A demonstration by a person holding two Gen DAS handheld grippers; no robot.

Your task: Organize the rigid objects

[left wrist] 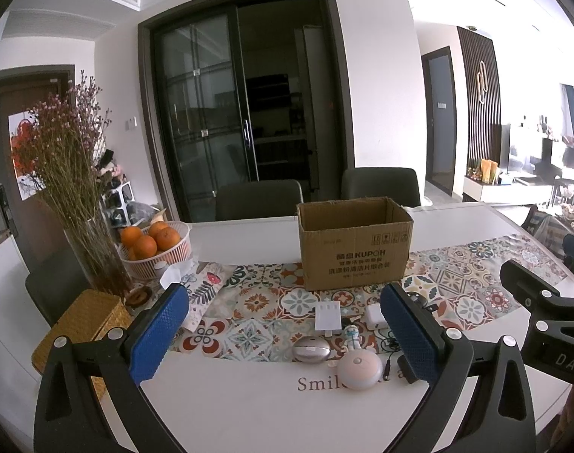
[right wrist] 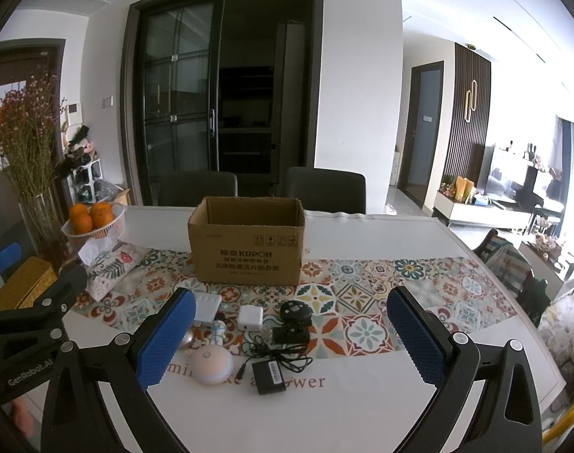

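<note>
An open cardboard box (left wrist: 354, 243) (right wrist: 248, 241) stands upright on the patterned runner. In front of it lies a cluster of small items: a pale pink round gadget (left wrist: 359, 370) (right wrist: 213, 365), a silver oval mouse (left wrist: 311, 348), a small astronaut figure (left wrist: 351, 334) (right wrist: 217, 329), a white power strip (left wrist: 327, 315) (right wrist: 207, 307), a white charger cube (left wrist: 375, 316) (right wrist: 251, 317), a black power adapter with cable (right wrist: 270, 373), and a black round device (right wrist: 295, 310). My left gripper (left wrist: 287, 334) and right gripper (right wrist: 292, 338) both hover open above the table's near edge, holding nothing.
A white basket of oranges (left wrist: 156, 245) (right wrist: 94, 222), a glass vase of dried flowers (left wrist: 86, 249), a woven yellow box (left wrist: 85, 324) and a floral tissue pouch (right wrist: 111, 268) crowd the left side. Two dark chairs (left wrist: 258, 200) stand behind the table (left wrist: 249, 407).
</note>
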